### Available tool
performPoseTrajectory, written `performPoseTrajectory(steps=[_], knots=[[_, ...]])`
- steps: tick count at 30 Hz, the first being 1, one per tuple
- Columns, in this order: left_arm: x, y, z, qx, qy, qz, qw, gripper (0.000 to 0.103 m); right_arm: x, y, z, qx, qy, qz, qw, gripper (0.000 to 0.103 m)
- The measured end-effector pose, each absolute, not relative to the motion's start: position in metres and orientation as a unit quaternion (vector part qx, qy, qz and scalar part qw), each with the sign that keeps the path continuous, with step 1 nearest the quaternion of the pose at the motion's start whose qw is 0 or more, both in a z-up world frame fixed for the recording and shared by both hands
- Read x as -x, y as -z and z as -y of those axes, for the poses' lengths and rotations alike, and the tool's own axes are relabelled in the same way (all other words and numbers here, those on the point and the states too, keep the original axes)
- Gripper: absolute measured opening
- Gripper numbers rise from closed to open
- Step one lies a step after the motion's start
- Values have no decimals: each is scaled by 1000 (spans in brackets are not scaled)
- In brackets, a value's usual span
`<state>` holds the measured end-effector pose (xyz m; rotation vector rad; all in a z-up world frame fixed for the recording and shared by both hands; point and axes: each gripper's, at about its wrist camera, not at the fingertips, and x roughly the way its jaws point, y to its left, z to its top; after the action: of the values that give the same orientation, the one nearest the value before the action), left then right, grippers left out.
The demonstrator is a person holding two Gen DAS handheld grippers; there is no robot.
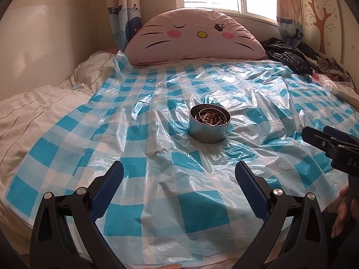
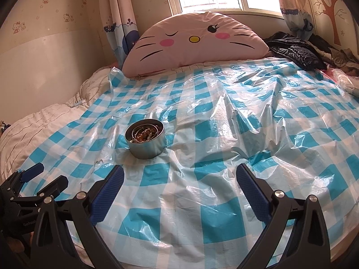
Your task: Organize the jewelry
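- the round metal tin [image 1: 210,123] probably handles as a light, rigid thing with smooth, slippery walls; it sits on crinkly plastic over a soft bed, so i judge it could tip or slide if pushed from one side.
- the best hold looks to be across the rim, one finger inside and one outside the wall, or a pinch across the full width if the jaws span it.
- the jewelry [image 2: 143,133] inside looks like loose strands of brown and pale beads with a thin metal bangle or two; limp, tangly, likely to drag neighbours along when one piece is lifted.
- the tin stands upright near the middle of the blue-and-white checked plastic sheet [image 1: 157,201], well apart from the pink cat-face pillow [image 1: 193,35] at the head of the bed.
- the left gripper [image 1: 179,172] hovers short of the tin, jaws spread wide, holding nothing.
- the right gripper [image 2: 179,174] is likewise wide open and empty, the tin ahead and to its left.
- the tin is silvery, low-walled and lidless, its contents filling the bottom.
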<state>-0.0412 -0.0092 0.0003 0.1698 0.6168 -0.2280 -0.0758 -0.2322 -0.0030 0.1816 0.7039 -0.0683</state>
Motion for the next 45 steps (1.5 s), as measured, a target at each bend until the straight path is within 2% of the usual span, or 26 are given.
performPoseTrajectory(steps=[39,45], knots=[[31,2,12,-83,107,-322,937,96,76,4,231,-90,34,-345,934,96],[24,12,11,-72,97,-357,926,96,75,5,232,-90,35,-347,933,96]])
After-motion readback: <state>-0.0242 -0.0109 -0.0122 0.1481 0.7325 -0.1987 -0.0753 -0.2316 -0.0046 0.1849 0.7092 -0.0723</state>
